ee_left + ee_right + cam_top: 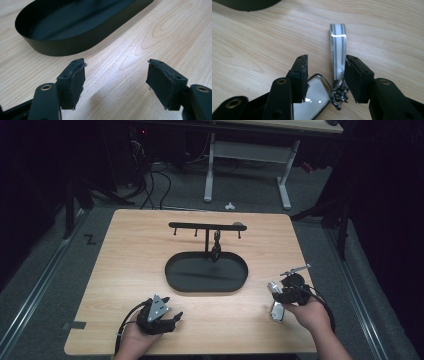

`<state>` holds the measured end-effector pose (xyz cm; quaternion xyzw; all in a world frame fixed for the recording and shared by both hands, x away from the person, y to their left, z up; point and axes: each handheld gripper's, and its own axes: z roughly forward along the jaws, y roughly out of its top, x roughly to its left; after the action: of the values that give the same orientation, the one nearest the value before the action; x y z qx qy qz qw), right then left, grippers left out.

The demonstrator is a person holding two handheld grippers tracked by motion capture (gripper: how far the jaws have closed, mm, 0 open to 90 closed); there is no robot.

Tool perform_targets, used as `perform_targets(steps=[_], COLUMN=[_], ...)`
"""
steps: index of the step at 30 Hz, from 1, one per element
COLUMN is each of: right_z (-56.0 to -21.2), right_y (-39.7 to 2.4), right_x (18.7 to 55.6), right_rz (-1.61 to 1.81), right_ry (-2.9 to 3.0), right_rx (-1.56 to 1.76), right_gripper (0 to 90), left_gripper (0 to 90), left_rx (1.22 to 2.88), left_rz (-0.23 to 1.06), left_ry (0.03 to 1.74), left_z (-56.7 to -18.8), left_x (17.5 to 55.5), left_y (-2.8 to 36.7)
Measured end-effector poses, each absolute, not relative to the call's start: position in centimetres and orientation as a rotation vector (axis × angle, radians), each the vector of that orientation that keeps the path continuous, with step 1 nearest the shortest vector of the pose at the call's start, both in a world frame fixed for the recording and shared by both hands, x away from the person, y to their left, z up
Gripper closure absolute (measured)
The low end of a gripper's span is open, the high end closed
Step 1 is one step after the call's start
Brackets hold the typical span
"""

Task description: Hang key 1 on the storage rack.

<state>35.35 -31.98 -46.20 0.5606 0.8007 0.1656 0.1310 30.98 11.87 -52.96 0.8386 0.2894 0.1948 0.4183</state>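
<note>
A keychain [276, 311] lies on the wooden table at the front right. It has a white strap with grey stripes [338, 42], a metal ring [339, 95] and a shiny rectangular tag [312, 105]. My right gripper [325, 72] stands over it with the strap and ring between its jaws. The right pad is against the strap, the left pad is apart from it, and the gripper is open [278, 298]. At the front left, my left gripper [172, 317] rests open with bare wood between its pads [116, 80].
A black oval tray [240, 282] sits mid-table and carries a T-shaped stand with hooks [207, 225]. A dark item [216, 249] hangs from one hook. The tray wall [75, 45] is just beyond my left gripper. Table edges are close to both hands.
</note>
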Motion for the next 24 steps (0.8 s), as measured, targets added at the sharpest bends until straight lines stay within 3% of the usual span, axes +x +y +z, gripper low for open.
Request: perform_targets(steps=[13, 18, 24], right_z=[-48.2, -49.2, -49.4], right_y=[-32.6, -32.0, -29.1], right_x=[37.6, 38.0, 37.0], right_rz=[0.436, 0.396, 0.424], right_ry=[2.279, 2.324, 2.437], right_rx=[1.71, 1.707, 1.584], right_gripper=[59.1, 71.8, 74.1], left_gripper=[31.4, 31.4, 31.4], left_rx=[2.113, 2.11, 2.115], left_rz=[0.486, 0.489, 0.489], left_ry=[0.729, 0.732, 0.726], left_z=[-53.1, -53.1, -53.1], left_x=[30.9, 30.9, 30.9], left_y=[11.8, 11.9, 11.8])
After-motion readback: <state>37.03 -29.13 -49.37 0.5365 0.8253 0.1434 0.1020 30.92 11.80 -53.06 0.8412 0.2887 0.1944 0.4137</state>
